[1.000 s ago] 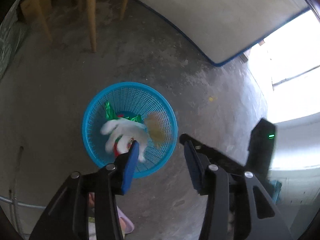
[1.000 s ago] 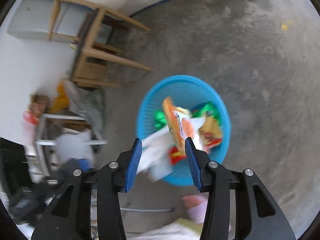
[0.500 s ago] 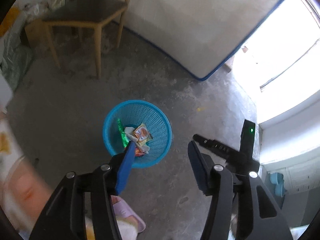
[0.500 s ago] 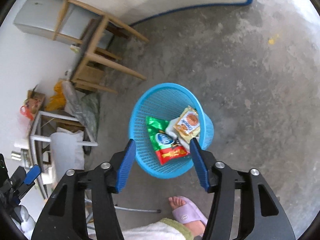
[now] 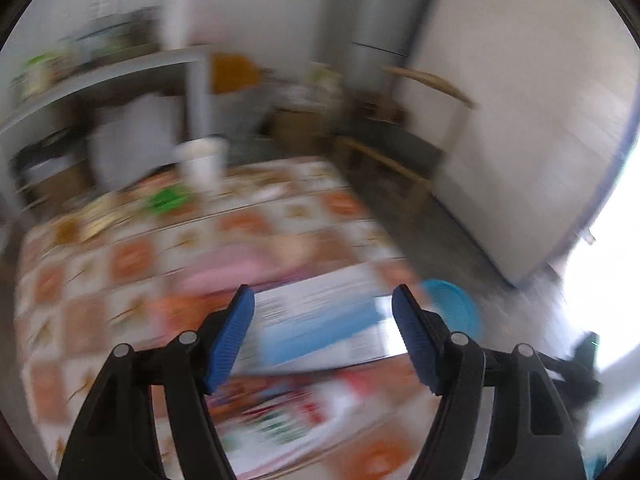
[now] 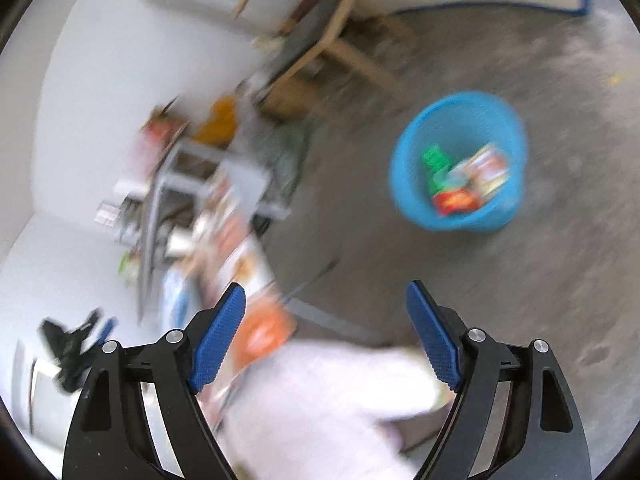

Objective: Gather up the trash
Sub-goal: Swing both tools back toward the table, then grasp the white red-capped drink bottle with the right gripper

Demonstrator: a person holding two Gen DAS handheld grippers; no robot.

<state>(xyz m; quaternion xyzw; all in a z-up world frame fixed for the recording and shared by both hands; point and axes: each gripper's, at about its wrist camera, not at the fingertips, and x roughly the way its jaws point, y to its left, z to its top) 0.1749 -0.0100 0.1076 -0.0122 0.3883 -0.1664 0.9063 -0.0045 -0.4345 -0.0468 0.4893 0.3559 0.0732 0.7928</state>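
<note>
The blue mesh basket (image 6: 460, 164) stands on the concrete floor with several snack wrappers (image 6: 466, 184) in it; its rim also shows in the left wrist view (image 5: 454, 308). My left gripper (image 5: 322, 332) is open and empty above a table with an orange-patterned cloth (image 5: 132, 264). A white and blue paper (image 5: 320, 320), a green wrapper (image 5: 168, 200) and a white cup (image 5: 200, 160) lie blurred on it. My right gripper (image 6: 322, 336) is open and empty, well to the left of the basket.
A wooden chair (image 5: 400, 152) stands by the wall beyond the table. A metal shelf with clutter (image 6: 188, 184) and a wooden table (image 6: 328, 48) stand left of the basket. The person's white clothing (image 6: 328, 408) fills the bottom of the right wrist view.
Both grippers have swung away from the basket. The left one now faces the table; the right one has moved left and back. Both views are motion-blurred. The jaws have opened wider.
</note>
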